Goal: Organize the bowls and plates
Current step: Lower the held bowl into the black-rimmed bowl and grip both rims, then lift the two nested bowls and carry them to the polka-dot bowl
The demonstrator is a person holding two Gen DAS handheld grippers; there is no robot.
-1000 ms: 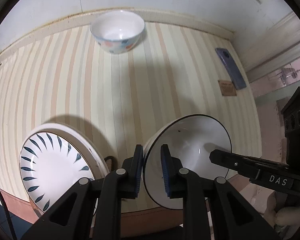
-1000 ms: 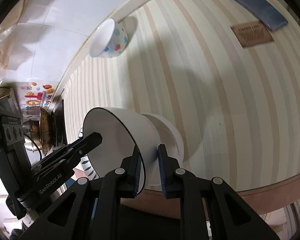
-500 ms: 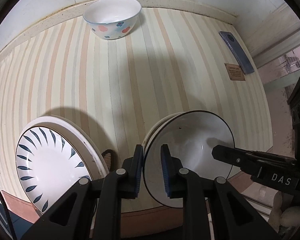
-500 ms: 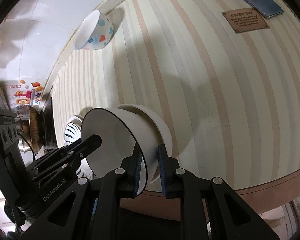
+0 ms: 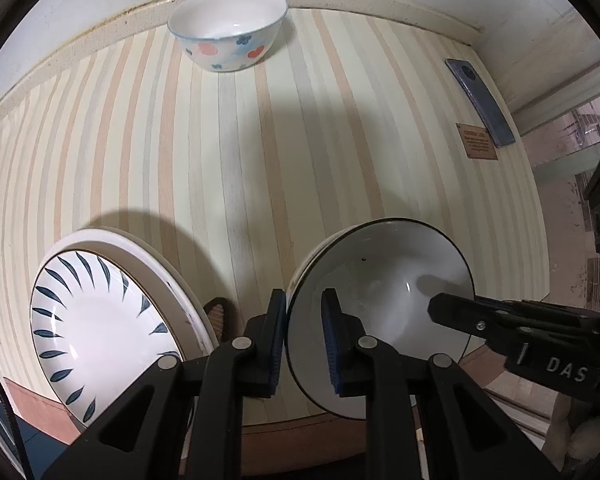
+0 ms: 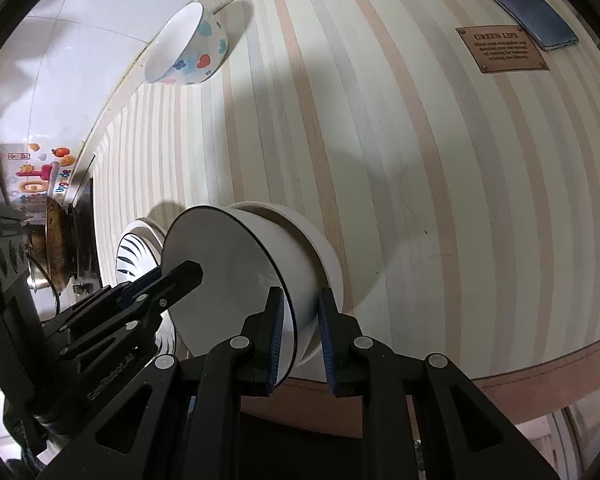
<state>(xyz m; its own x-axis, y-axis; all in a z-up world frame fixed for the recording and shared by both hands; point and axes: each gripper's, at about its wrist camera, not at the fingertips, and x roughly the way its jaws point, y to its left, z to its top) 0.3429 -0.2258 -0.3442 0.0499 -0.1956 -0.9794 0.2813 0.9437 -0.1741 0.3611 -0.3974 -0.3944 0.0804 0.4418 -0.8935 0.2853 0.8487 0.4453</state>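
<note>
Left gripper (image 5: 303, 336) and right gripper (image 6: 300, 336) both pinching rim of black-rimmed bowl (image 5: 384, 300), nested in white bowl (image 6: 324, 256). Seat level, release together gently.

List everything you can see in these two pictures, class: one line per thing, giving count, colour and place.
Black-rimmed bowl: one, white, near table edge, nested in another white bowl, gripped by both claws.
Lower bowl: one, white, under the black-rimmed bowl.
Flowered bowl: one, white with red and blue prints, far edge by the wall.
Plates: a stack, top one white with dark blue leaf marks, near left.
Phone: one, blue, far right.
Tag: one, brown, beside the phone.
Table: one, cream-striped.
Left claw: black, on the bowl's left rim.
Right claw: black, on its right rim.
</note>
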